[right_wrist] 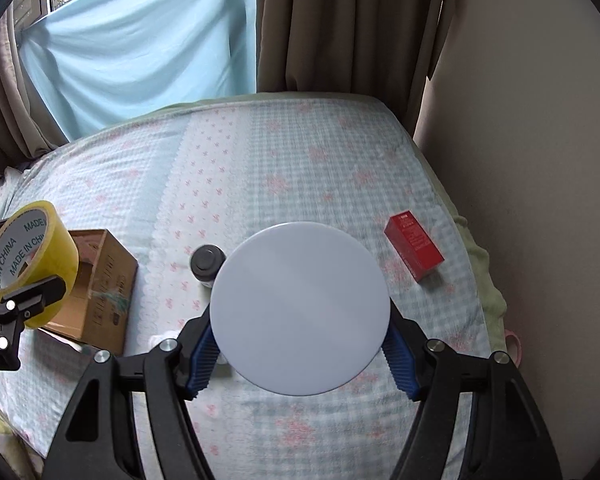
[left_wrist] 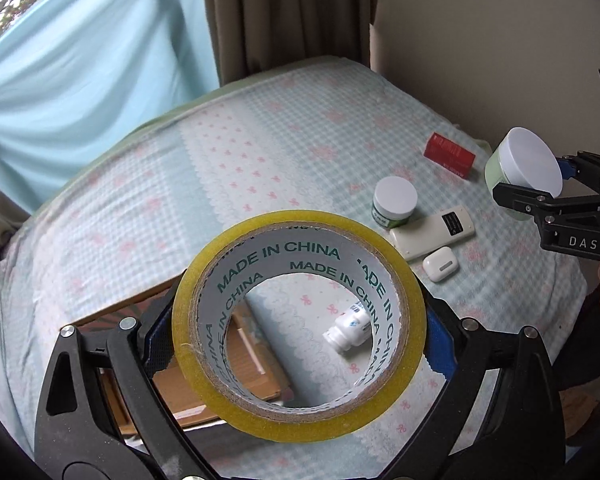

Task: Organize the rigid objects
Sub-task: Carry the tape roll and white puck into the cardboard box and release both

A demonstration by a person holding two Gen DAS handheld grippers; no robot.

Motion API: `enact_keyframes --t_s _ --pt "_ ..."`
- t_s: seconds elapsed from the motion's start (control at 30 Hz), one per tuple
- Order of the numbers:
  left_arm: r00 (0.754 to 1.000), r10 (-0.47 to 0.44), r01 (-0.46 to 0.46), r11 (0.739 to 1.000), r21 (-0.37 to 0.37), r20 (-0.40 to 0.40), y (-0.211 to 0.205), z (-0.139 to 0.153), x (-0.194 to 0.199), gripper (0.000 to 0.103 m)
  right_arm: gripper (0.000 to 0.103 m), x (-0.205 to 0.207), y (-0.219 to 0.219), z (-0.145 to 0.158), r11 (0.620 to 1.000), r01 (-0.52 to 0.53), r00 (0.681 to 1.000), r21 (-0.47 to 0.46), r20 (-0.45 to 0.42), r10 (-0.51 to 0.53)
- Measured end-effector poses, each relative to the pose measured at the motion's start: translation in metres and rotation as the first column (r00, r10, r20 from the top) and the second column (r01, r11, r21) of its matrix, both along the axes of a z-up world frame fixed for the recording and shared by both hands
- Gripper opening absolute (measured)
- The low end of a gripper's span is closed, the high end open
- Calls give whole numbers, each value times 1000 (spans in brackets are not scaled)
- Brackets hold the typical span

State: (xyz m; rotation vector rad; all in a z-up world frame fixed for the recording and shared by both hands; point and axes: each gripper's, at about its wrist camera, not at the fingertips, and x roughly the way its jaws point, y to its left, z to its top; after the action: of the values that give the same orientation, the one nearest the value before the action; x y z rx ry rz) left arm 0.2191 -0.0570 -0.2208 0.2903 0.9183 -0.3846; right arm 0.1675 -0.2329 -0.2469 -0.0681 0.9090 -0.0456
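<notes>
Glossy yellow tape roll (left_wrist: 300,324) rings a printed cardboard core.

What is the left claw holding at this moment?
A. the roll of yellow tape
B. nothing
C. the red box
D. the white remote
A: the left claw has its blue pads pressed on either side of the roll of yellow tape, lifted above the bed; the red box and the white remote lie on the bedspread.
</notes>
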Motion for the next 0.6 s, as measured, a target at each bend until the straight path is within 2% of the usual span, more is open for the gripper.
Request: enact_keyframes --t_s 0.13,0.27,0.47,0.6 --pt "999 35 -36 999 3 32 63 27 -6 96 67 2 56 25 999 -23 1000 30 13 22" --pt "996 82 -82 997 5 28 131 41 -6 96 67 7 122 35 996 -81 997 39 2 81" --pt "994 107 -107 993 43 11 206 26 8 96 67 28 204 23 989 -87 991 119 -87 97" --pt "994 103 -101 993 54 -27 239 3 21 96 67 45 253 3 988 -127 981 88 -139 139"
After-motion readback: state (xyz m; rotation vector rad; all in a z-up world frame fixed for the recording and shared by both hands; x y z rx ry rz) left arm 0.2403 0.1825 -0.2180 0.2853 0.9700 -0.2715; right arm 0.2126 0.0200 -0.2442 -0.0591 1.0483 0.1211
